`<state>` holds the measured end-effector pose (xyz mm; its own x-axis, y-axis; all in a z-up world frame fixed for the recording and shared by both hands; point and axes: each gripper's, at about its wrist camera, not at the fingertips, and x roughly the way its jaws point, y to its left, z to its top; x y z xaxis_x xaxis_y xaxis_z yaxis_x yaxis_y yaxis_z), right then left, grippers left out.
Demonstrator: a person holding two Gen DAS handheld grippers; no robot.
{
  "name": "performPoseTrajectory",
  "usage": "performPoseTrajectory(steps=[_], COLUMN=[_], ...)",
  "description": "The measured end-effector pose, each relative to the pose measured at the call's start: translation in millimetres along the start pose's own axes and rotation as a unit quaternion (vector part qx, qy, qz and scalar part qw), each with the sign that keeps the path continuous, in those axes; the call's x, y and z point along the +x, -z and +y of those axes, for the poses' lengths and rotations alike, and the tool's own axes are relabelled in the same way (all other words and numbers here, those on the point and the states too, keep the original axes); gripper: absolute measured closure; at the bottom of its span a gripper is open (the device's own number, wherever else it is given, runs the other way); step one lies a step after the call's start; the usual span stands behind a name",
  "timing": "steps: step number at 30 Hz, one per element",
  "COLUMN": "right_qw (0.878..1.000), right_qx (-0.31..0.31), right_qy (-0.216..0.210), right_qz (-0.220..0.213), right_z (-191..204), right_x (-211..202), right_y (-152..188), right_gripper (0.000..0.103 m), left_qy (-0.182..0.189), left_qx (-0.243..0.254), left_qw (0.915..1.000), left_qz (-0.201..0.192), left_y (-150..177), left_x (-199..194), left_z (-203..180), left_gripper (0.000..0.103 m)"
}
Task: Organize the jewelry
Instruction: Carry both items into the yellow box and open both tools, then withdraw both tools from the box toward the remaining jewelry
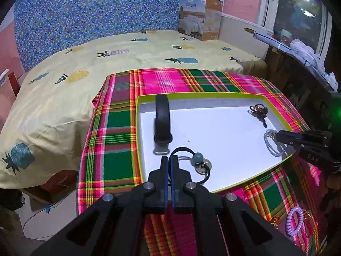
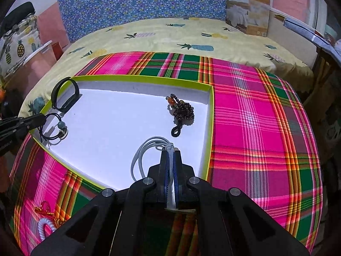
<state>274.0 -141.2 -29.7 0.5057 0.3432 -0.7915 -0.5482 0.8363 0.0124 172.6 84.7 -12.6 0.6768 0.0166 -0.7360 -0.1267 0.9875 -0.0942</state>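
Note:
A shallow white tray with a lime-green rim [image 1: 191,95] [image 2: 138,77] lies on a plaid cloth. My left gripper [image 1: 169,159] [image 2: 42,118] is shut on a black cord [image 1: 183,149] [image 2: 50,137] carrying a teal bead [image 1: 197,157] and a metal disc, just over the tray's near left corner. Over the near right side, my right gripper [image 2: 170,152] [image 1: 277,136] is shut on a looped pale grey cord [image 2: 145,151] [image 1: 270,144], which runs between its pads. A black wristband [image 1: 162,119] [image 2: 65,96] and a dark beaded bracelet [image 1: 259,109] [image 2: 183,111] rest inside the tray.
A spiral hair tie [image 1: 295,224] [image 2: 45,226] and a red-gold ornament [image 2: 45,210] lie on the plaid cloth [image 2: 255,117] near its front edge. Behind the cloth is a bed with a yellow pineapple sheet [image 1: 74,64] and a cardboard box [image 1: 200,17]. A cluttered ledge [image 1: 302,49] stands at the right.

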Motion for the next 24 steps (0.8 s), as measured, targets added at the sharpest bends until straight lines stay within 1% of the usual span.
performPoseTrajectory(steps=[2, 4, 8, 11, 15, 16, 18, 19, 20, 24], right_qw=[1.0, 1.0, 1.0, 1.0, 0.999, 0.999, 0.999, 0.999, 0.999, 0.998], right_qx=[-0.001, -0.001, 0.004, 0.009, 0.014, 0.015, 0.016, 0.016, 0.016, 0.018], right_qy=[0.001, 0.001, 0.002, 0.001, -0.002, -0.003, -0.005, -0.006, -0.006, -0.009], right_qz=[-0.002, -0.003, -0.006, -0.014, -0.03, -0.033, -0.039, -0.042, -0.044, -0.053], right_z=[1.0, 1.4, 0.9, -0.5, -0.6, -0.4, -0.2, 0.2, 0.4, 2.5], right_x=[-0.1, -1.5, -5.5, -12.9, -27.9, -31.8, -38.6, -42.1, -44.5, -58.5], right_y=[-0.7, -0.8, -0.9, -0.3, 1.9, 2.8, 5.5, 7.4, 9.0, 17.4], right_gripper=[0.089, 0.086, 0.085, 0.085, 0.085, 0.085, 0.085, 0.085, 0.085, 0.085], left_qy=[-0.005, -0.012, -0.014, -0.017, -0.013, -0.011, -0.01, -0.01, -0.009, -0.013], left_qx=[-0.001, -0.002, -0.001, -0.001, -0.002, -0.002, -0.001, -0.001, -0.002, -0.002], left_qw=[1.0, 0.9999, 0.9999, 0.9998, 0.9999, 0.9999, 0.9999, 0.9998, 0.9998, 0.9998], left_qz=[0.0, -0.001, -0.005, -0.007, -0.011, -0.011, -0.014, -0.015, -0.016, -0.015], left_y=[0.1, 0.6, 1.5, 1.5, 1.5, 1.3, 2.2, 2.6, 3.1, 5.5], left_x=[0.6, 0.8, -1.1, -3.8, -9.5, -11.0, -14.1, -15.6, -16.7, -20.4], left_z=[1.1, 2.1, 2.3, 2.4, 2.0, 2.0, 1.7, 1.7, 2.0, 2.7], left_gripper=[0.101, 0.101, 0.101, 0.1, 0.1, 0.098, 0.091, 0.084, 0.081, 0.081])
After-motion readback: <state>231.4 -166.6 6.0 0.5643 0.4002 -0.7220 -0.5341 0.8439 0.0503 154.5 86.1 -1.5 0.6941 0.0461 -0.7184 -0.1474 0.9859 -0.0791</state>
